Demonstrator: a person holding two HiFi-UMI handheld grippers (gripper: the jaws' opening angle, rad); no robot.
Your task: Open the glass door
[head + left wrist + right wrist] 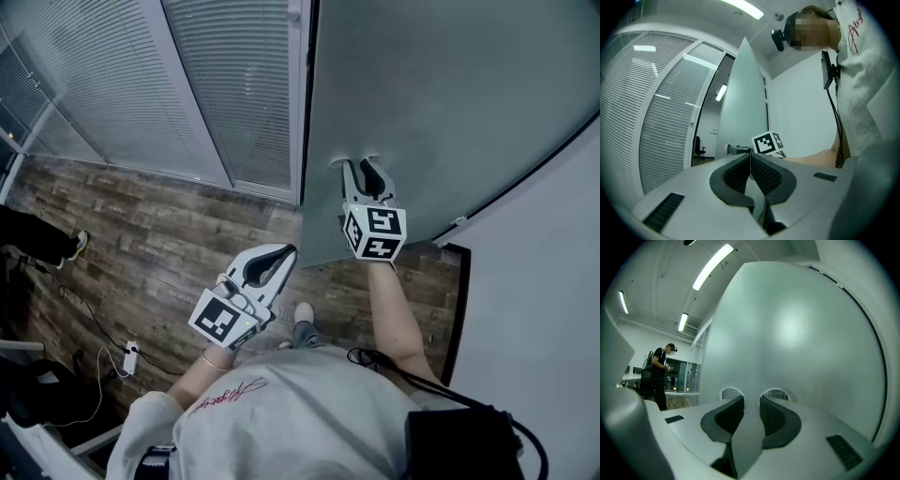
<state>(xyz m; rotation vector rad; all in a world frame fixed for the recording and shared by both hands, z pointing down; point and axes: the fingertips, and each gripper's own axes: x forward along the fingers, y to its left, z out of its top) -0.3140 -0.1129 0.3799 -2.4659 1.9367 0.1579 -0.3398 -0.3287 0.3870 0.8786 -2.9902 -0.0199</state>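
Indoors, a person holds the right gripper (364,165) (751,402), jaws apart with nothing between them, tips against the frosted glass door (441,94) (787,333), which stands ajar beside a blind-covered glass wall (216,75). Nearby, the left gripper (288,251) (750,157) hangs closed and empty over the wooden floor (159,244), apart from the door.

Frosted glass door (422,94) blocks everything ahead — the right gripper (364,166) has its spread tips right at the pane. White wall (544,309) hems in the right side. The left gripper (286,251) hangs in free air off the door's edge, where a doorway gap (708,126) stands open beside the blind-lined partition (187,84). Leftward, open wood floor (150,234) — just a power strip (131,357) lying on it.
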